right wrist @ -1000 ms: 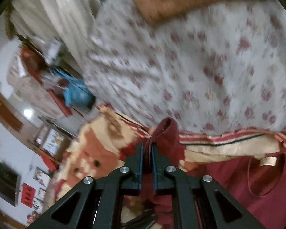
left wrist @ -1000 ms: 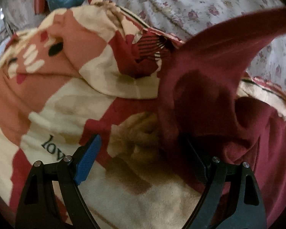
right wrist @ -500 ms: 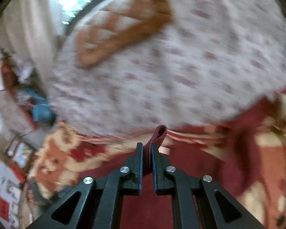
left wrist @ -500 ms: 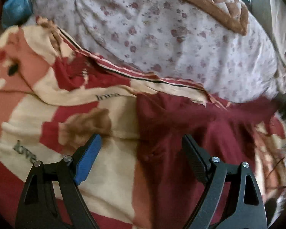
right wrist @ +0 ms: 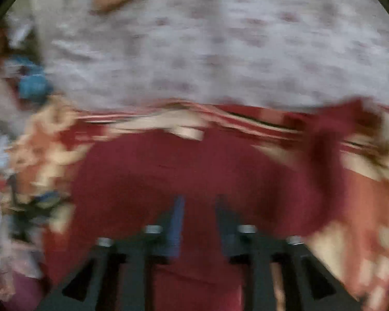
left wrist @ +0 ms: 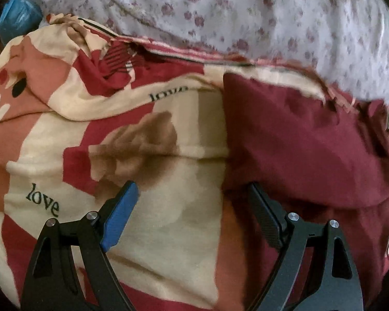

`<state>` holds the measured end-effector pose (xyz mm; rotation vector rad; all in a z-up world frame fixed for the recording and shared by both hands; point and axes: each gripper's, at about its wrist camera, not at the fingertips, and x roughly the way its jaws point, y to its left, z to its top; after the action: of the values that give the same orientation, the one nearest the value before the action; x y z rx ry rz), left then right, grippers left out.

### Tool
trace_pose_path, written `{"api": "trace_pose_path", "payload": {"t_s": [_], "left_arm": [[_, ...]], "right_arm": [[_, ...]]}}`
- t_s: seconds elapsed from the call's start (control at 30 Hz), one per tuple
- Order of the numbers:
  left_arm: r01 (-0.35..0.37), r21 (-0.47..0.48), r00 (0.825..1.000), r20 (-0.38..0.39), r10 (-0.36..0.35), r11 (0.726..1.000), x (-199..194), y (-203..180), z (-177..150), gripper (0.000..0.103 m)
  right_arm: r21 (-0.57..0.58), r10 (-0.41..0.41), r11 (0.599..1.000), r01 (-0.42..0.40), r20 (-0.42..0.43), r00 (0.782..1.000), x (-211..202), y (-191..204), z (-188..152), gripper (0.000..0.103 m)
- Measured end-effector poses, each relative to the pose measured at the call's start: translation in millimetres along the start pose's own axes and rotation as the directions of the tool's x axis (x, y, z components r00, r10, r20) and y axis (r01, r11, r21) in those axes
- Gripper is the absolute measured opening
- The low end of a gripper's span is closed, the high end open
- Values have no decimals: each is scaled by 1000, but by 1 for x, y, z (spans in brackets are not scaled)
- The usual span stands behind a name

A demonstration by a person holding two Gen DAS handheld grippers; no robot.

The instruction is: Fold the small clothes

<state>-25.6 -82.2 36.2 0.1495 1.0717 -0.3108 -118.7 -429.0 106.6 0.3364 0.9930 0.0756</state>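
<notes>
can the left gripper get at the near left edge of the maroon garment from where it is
Probably yes. The left gripper is open just above the blanket, its right finger already at the maroon garment edge, with nothing between.

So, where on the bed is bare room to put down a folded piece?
Free: the patterned blanket left of the maroon garment, around the "love" print, and the floral sheet behind it. Crowded: the right side, under the garment, and the rumpled blanket corner at far left.
</notes>
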Motion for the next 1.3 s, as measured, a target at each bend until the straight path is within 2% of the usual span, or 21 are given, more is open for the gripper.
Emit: {"api": "trace_pose_path", "payload": {"t_s": [0.1,0.17,0.3,0.43,0.47,0.5,0.53,0.63,0.73,0.83,0.93,1.0,1.07,1.13,1.2,1.3], "left_arm": [[-56,46,998,-15,57,997,9,-3,-2,87],[-34,22,999,-30,34,999,14,1,0,87],[6,-28,999,-41,-7,1000,18,9,4,88],[15,-32,999,-48,-16,999,18,11,6,88],[15,-33,999,-49,-17,999,17,12,6,88],[14,-36,999,-48,-16,999,16,13,7,88],[11,-39,999,-35,-13,999,11,16,8,88],[26,-52,1000,6,-26,998,0,23,13,88],[5,-96,999,52,0,995,-9,36,17,88],[-43,-157,995,87,57,987,-16,54,19,87],[-35,-240,992,107,63,970,-18,70,18,87],[18,-254,994,113,11,967,-17,69,19,87],[65,-251,992,124,-35,966,-16,65,19,87],[89,-240,989,140,-57,967,-18,56,20,87],[98,-214,987,144,-68,972,-14,44,22,87],[67,-182,993,103,-49,981,-2,29,22,87]], "right_arm": [[-103,136,985,-138,-27,990,48,66,25,49],[-172,168,969,-180,-82,982,88,111,39,49],[-206,204,949,-239,-176,963,152,156,58,49],[-254,223,924,-285,-245,944,194,174,64,46],[-265,225,919,-294,-262,939,202,175,65,38],[-294,202,914,-281,-271,941,205,179,64,17],[-319,189,908,-271,-264,946,206,184,64,11],[-335,221,899,-281,-206,953,204,196,74,8],[-287,230,919,-269,-162,960,217,204,83,8],[-261,185,936,-237,-207,961,243,207,76,8],[-200,220,945,-259,-201,955,227,193,72,9],[-155,253,947,-282,-181,950,196,175,73,11],[-160,256,948,-274,-126,959,149,150,68,20],[-174,207,960,-218,-80,975,112,125,60,45],[-169,113,979,-113,-14,994,69,87,48,46],[-119,-13,993,16,27,1000,28,37,31,46]]}}
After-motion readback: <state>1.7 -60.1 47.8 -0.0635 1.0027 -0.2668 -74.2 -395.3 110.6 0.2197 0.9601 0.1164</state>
